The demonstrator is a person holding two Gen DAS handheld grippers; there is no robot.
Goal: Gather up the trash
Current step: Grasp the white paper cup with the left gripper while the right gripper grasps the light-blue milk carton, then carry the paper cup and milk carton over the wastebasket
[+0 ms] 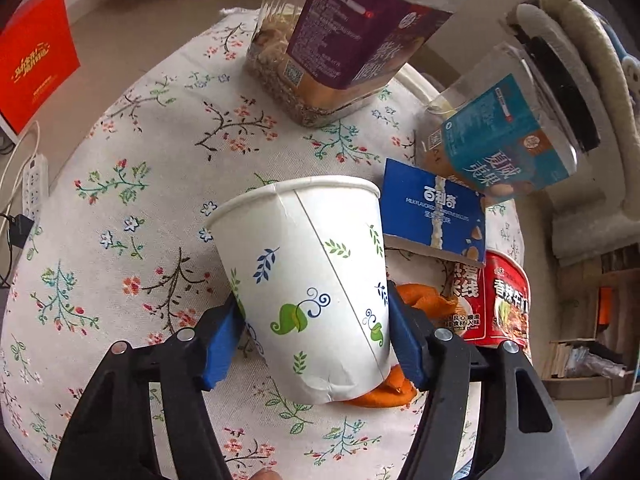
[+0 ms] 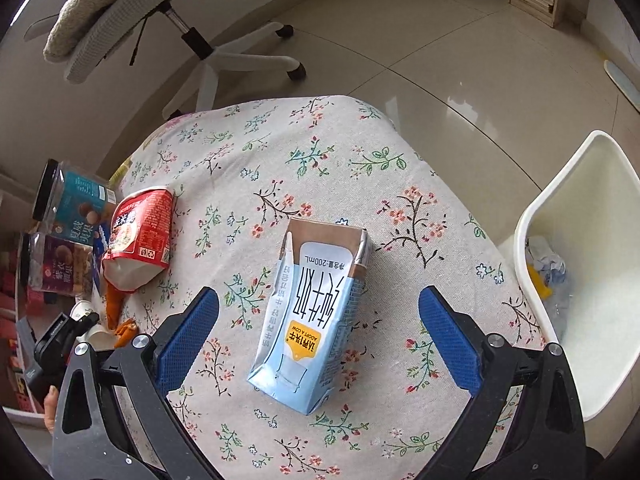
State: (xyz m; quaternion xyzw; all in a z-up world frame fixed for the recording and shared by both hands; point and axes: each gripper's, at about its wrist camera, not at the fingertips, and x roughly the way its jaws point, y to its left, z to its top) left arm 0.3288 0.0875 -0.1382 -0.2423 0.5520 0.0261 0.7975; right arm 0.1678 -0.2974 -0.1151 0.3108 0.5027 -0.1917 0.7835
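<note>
In the left wrist view, a white paper cup (image 1: 304, 264) printed with leaves stands tilted on the floral tablecloth (image 1: 140, 160). My left gripper (image 1: 314, 312) is shut on its lower half, one blue pad against each side. Orange peel (image 1: 424, 300) lies just behind and under the cup. In the right wrist view, a crumpled light-blue milk carton (image 2: 316, 312) lies flat on the cloth. My right gripper (image 2: 319, 296) is above it and open, with the fingers wide on either side and not touching it. A squashed red noodle cup (image 2: 140, 236) lies at the table's left edge.
A white bin (image 2: 592, 240) with trash inside stands off the table's right edge. Two clear snack jars (image 1: 344, 40) (image 1: 504, 140) and a blue box (image 1: 432, 212) crowd the area behind the paper cup. An office chair (image 2: 160, 12) stands beyond the table.
</note>
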